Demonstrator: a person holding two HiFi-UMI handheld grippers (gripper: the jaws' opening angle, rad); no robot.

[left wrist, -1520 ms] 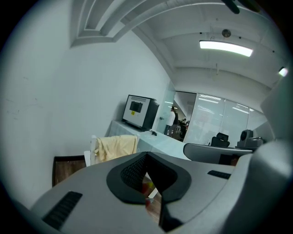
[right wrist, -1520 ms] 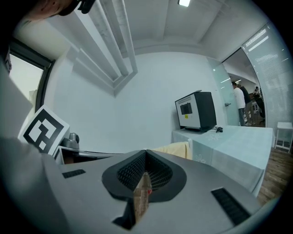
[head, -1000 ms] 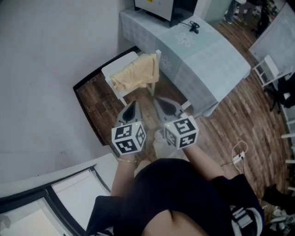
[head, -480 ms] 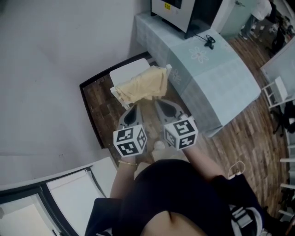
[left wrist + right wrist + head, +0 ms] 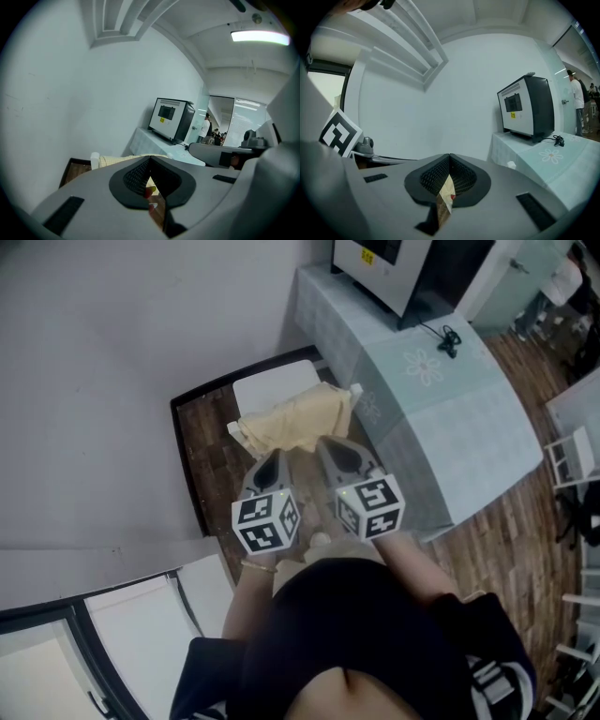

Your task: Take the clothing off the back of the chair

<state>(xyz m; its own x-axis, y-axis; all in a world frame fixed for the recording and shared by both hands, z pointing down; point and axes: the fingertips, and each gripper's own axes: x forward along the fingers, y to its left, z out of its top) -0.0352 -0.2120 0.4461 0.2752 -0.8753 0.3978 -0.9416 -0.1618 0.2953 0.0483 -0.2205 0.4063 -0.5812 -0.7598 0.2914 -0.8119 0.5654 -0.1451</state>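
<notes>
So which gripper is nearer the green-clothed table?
Right. The right gripper is beside the table, at its cloth edge; the left gripper is farther off, facing the yellow garment.

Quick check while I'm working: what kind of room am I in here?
Probably an office or lab corner, not a home: a boxy grey machine sits on a cloth-covered table, a white chair stands on wood-look flooring, and people stand in a bright hall behind.
</notes>
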